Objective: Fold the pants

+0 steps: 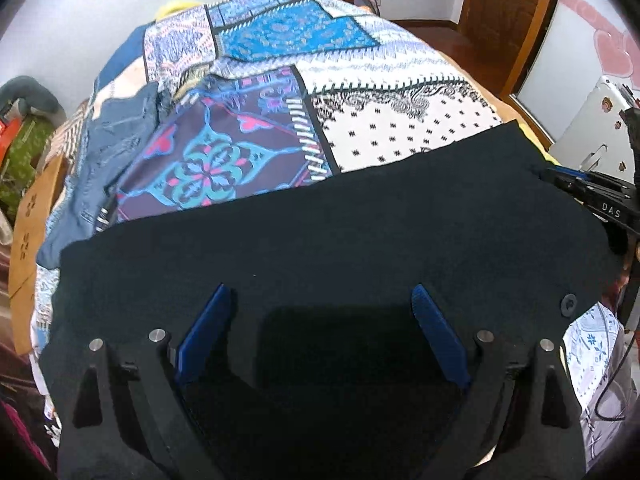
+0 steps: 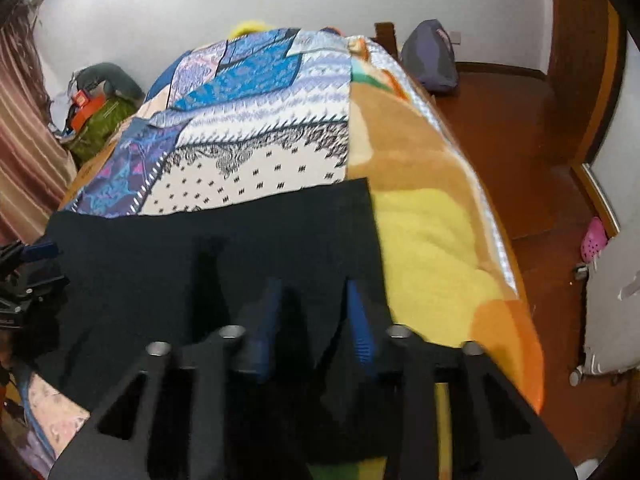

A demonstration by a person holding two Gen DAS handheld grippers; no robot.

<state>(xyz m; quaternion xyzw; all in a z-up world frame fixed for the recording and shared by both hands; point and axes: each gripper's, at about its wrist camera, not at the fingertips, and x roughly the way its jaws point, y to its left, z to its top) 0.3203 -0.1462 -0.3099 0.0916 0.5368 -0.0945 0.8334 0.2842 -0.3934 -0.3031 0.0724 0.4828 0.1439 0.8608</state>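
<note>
Pants (image 1: pixel 320 240): one, black, flat on one bedspread (image 1: pixel 360 92); second garment (image 1: pixel 120 148) perhaps.

White "DAS" stands on the right claw (image 1: pixel 576 188) (black body).

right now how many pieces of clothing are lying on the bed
2. The black pants lie flat across the near end of the bed, under both grippers. A blue denim garment lies crumpled farther back by the bed's left edge. More may be hidden beyond the far end.
</note>
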